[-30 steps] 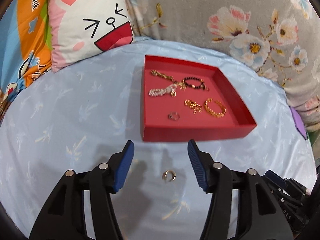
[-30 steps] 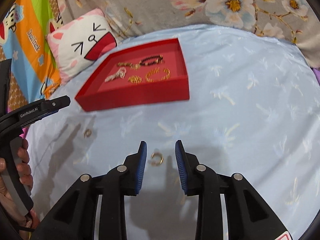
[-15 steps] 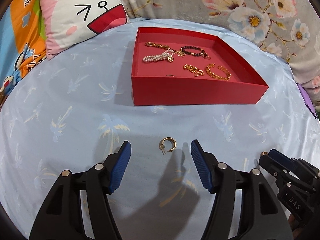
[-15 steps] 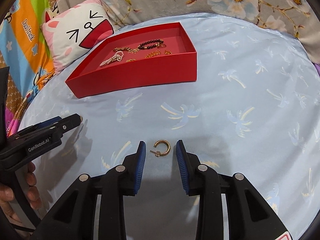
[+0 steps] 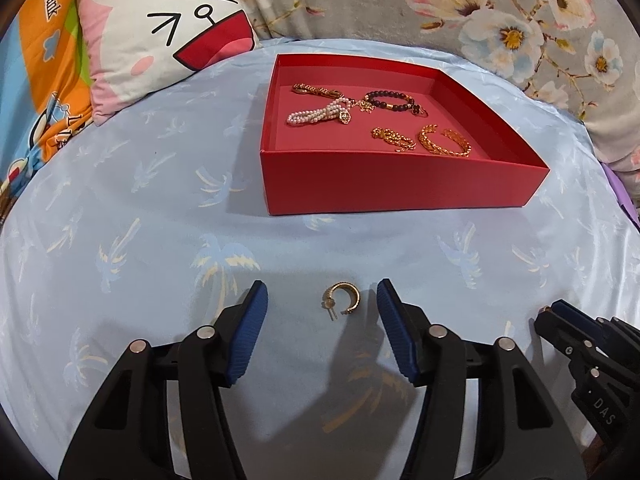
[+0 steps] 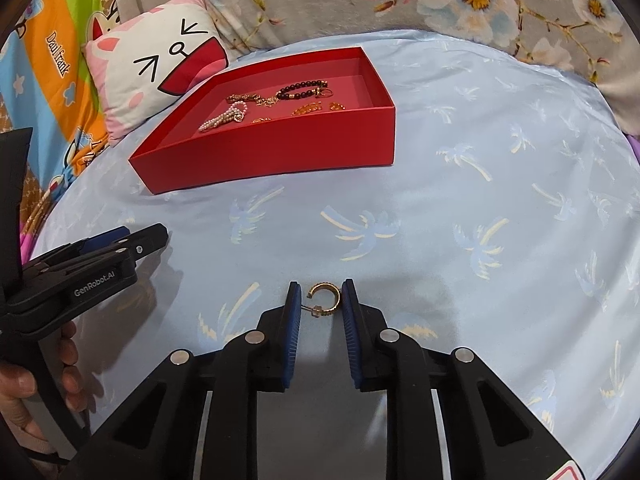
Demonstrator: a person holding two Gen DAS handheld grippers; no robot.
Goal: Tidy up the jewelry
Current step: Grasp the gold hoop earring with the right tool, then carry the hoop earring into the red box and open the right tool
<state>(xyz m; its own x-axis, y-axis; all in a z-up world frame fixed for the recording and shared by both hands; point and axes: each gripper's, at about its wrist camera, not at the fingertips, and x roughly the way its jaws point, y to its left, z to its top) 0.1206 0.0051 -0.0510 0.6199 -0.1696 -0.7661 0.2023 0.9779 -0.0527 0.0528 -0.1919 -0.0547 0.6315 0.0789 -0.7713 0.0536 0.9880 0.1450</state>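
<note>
A red tray [image 5: 400, 184] on the light blue sheet holds a pearl bracelet [image 5: 316, 114], a dark bead bracelet [image 5: 390, 102] and gold pieces [image 5: 444, 142]. The tray also shows in the right wrist view [image 6: 280, 152]. A gold hoop earring [image 5: 342, 298] lies on the sheet between the tips of my open left gripper [image 5: 322, 304], untouched. A second gold hoop earring [image 6: 325, 299] lies between the fingertips of my right gripper [image 6: 319, 300], whose jaws stand narrowly apart with the pads close to the earring on both sides.
A pink and white cat pillow [image 5: 160, 36] lies at the back left. A floral blanket [image 5: 480, 12] runs along the back. My right gripper's tip [image 5: 560, 320] shows at the left view's lower right. My left gripper [image 6: 100, 260] shows at the right view's left.
Both grippers have moved forward and lower, so each earring now sits between the fingertips. The right jaws stand a little closer around their earring.
</note>
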